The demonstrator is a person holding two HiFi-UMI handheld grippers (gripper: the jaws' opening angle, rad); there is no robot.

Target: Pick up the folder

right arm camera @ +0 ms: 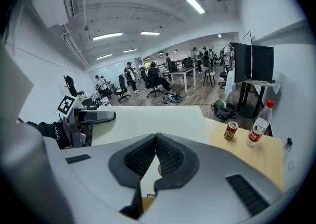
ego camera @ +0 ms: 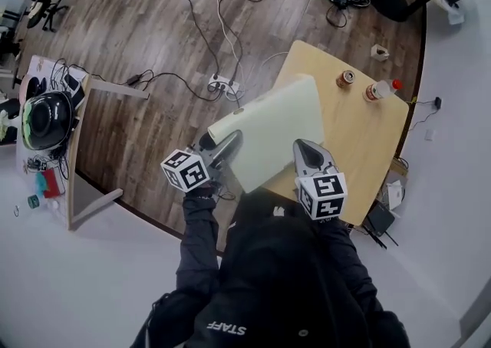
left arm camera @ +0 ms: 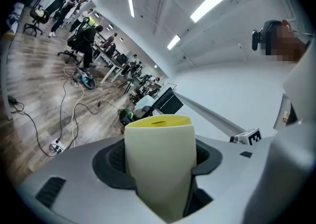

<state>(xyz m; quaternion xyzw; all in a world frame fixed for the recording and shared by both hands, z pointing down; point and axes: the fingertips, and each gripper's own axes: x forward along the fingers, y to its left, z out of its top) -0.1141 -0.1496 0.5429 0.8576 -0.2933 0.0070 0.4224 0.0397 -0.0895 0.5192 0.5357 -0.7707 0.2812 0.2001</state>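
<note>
Left gripper [ego camera: 229, 141]: we clamp it wide on the folder's [ego camera: 276, 128] thick spine end.
Right gripper [ego camera: 304, 147]: pinched almost together on its thin edge.
Folder: aloft, overhanging the tabletop's [ego camera: 368, 139] left edge.
Doing it well: we should raise both ends evenly, without twisting.

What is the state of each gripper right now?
Left gripper: closed, holding the folder.
Right gripper: closed, holding the same folder by its edge.
</note>
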